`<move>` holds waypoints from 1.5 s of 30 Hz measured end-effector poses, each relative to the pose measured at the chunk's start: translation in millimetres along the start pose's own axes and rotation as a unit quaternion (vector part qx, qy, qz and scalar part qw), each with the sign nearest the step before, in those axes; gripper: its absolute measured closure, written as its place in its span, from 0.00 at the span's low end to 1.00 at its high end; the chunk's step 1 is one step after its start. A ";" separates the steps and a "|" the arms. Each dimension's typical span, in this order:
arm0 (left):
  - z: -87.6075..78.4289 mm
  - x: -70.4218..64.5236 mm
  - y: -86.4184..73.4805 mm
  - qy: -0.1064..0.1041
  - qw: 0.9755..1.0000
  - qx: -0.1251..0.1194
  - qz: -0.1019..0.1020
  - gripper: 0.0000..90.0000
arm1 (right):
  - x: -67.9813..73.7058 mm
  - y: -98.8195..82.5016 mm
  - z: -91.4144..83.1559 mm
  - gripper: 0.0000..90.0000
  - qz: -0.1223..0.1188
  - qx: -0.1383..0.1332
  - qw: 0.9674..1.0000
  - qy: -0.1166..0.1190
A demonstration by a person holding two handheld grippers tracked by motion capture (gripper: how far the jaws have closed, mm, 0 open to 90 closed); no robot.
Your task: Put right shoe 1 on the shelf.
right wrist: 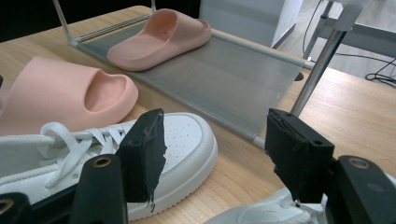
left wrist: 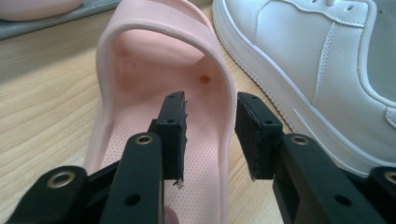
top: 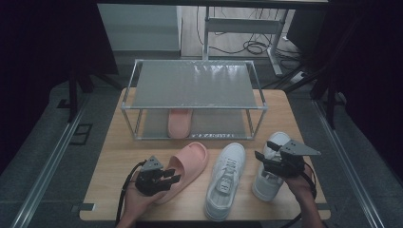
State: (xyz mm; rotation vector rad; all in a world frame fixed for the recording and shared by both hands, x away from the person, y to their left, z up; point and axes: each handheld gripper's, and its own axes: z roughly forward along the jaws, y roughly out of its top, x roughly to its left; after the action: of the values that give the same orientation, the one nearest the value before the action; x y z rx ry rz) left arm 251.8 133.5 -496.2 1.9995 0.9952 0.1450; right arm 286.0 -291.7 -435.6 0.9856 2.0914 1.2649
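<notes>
A pink slide (top: 187, 168) (left wrist: 140, 70) (right wrist: 60, 93) lies on the wooden table, toe toward the rack. My left gripper (top: 173, 176) (left wrist: 210, 121) sits at its heel end with its jaws apart. The slide's right side wall runs up between the pads, and neither pad presses on it. A white sneaker (top: 225, 180) (left wrist: 317, 70) (right wrist: 177, 140) lies just to the slide's right. A second white sneaker (top: 266, 183) (right wrist: 261, 214) lies further right, under my right gripper (top: 265, 151) (right wrist: 215, 144). That gripper hovers over it, open, with nothing between its pads.
A metal-framed two-shelf rack (top: 195, 85) (right wrist: 224, 79) stands at the back of the table. A second pink slide (top: 179, 122) (right wrist: 159, 37) rests on its lower shelf. Bare wood (top: 114, 156) lies left of the shoes. Cables run across the floor behind.
</notes>
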 end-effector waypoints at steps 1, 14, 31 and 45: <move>1.1 -0.5 -0.3 0.000 1.000 0.001 0.000 0.71 | 0.1 -0.1 -0.2 0.43 -0.001 -0.002 1.000 0.000; 22.0 -4.0 -1.5 0.000 1.000 0.028 0.002 0.71 | 0.8 0.4 -0.2 0.43 -0.001 -0.002 1.000 -0.001; 44.2 -15.0 9.4 0.022 0.999 0.033 0.033 0.93 | -0.6 -0.3 -0.9 0.43 0.000 -0.002 1.000 -0.004; 36.8 -17.9 10.7 0.034 0.999 0.021 0.034 0.94 | 1.1 0.5 -1.4 0.43 -0.002 -0.003 1.000 -0.003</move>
State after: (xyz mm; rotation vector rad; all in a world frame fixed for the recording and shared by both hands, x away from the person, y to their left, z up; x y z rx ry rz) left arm 262.4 93.7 -506.2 2.0799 0.9805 0.2316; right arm 284.5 -291.5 -434.6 0.9805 2.0837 1.2643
